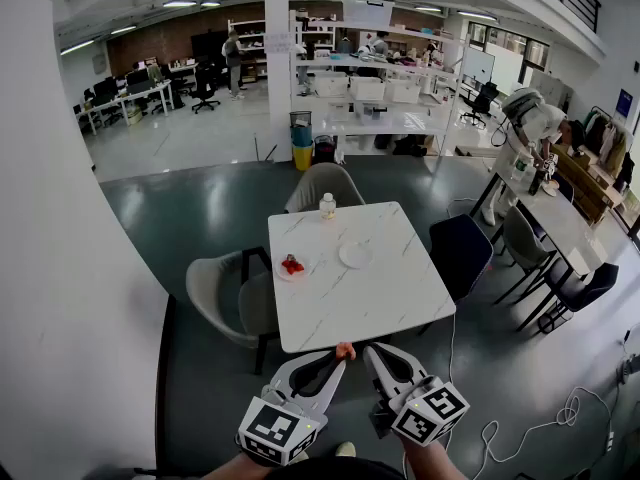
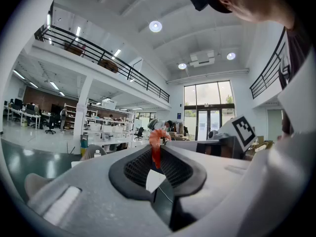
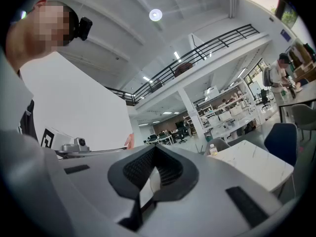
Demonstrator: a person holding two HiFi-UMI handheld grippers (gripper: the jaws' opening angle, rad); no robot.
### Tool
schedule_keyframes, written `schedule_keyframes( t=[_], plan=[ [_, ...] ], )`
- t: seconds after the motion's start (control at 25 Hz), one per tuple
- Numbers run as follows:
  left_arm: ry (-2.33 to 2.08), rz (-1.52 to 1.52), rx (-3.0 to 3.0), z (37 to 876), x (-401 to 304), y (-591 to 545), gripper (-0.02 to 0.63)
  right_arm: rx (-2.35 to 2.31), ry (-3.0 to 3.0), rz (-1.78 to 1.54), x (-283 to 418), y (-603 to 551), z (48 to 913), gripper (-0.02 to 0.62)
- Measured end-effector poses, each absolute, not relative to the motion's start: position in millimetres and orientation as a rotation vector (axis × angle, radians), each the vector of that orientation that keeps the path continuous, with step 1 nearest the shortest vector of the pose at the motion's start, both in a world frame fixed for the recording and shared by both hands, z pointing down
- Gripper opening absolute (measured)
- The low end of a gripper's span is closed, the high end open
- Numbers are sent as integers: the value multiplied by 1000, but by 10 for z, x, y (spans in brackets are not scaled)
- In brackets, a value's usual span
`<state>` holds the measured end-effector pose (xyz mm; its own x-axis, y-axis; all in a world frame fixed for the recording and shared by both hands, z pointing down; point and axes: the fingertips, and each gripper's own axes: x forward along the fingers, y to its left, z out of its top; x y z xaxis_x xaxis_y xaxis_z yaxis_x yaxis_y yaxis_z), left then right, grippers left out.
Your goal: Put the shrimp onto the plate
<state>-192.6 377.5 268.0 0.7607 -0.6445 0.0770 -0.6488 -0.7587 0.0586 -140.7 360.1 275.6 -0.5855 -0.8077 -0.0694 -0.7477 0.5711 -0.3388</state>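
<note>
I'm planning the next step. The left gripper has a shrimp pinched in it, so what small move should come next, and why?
Probably carry the left gripper forward over the table toward the empty plate, with the jaws shut. The shrimp is clamped at the tips, and in the head view it sits by the table's near edge, well short of that plate.

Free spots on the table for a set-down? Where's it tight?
Whole near half of the table is bare, from the two plates to the near edge; so is the strip right of the empty plate. Tight: far-left part, with the bottle and the plate with red food.
</note>
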Motion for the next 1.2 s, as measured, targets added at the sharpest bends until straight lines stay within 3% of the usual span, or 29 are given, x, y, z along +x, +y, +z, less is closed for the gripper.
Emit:
schedule_keyframes(
  t=[1.2],
  plan=[
    [-1052,100,2846,2752,-1445,3817,58,-1219,2588,-396,-1005,3741,2730,2]
  ],
)
